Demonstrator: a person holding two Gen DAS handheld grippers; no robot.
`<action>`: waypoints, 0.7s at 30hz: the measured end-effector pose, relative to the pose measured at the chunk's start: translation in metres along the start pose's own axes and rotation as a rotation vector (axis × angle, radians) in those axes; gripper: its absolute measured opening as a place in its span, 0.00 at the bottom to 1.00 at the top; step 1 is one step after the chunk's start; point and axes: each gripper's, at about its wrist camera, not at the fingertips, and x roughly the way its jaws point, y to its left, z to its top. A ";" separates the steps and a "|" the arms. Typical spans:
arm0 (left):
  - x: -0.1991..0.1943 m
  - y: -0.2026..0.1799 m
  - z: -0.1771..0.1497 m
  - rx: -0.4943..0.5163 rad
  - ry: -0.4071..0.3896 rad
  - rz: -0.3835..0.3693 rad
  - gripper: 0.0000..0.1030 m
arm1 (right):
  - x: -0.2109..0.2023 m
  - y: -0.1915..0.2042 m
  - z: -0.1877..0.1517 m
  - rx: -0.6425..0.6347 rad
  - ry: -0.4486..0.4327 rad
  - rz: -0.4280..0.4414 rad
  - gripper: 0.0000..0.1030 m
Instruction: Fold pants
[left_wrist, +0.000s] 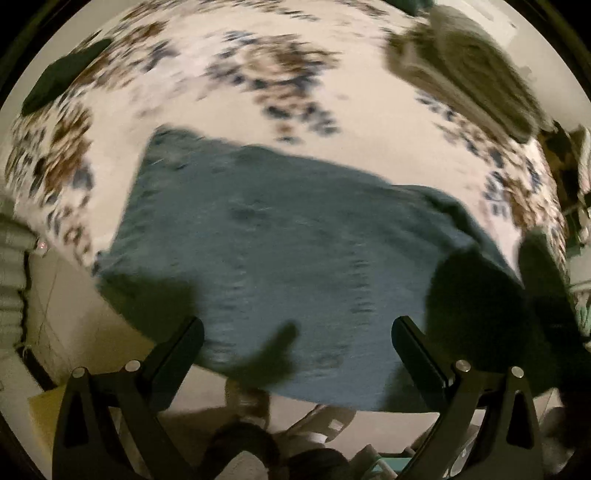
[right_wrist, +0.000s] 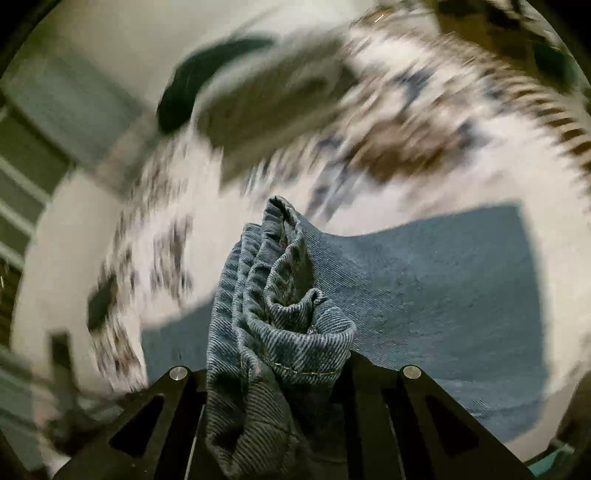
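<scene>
White floral-print bed cover (left_wrist: 369, 122) carries blue denim pants (left_wrist: 288, 240) partly folded; right gripper (right_wrist: 280, 369) jaws clamp a bunched edge mid-fold, left gripper (left_wrist: 297, 332) jaws wide, empty.

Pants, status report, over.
Left tool open, empty, above the jeans. Right tool shut on bunched denim. Jeans on floral bedspread. Nothing blocking.

Pants (left_wrist: 280, 254) on bedspread (left_wrist: 369, 122); pile (left_wrist: 465, 66) behind.

A home bedroom: floral-print bedsheet (left_wrist: 369, 122), folded clothes pile (left_wrist: 469, 66) on the bed.
</scene>
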 end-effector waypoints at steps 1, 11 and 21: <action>0.002 0.014 -0.001 -0.014 0.002 0.008 1.00 | 0.021 0.013 -0.013 -0.035 0.033 -0.014 0.10; 0.015 0.099 -0.008 -0.119 0.033 0.064 1.00 | 0.123 0.084 -0.088 -0.260 0.158 -0.251 0.42; 0.016 0.132 -0.012 -0.206 0.031 0.095 1.00 | 0.088 0.063 -0.063 0.085 0.234 0.060 0.61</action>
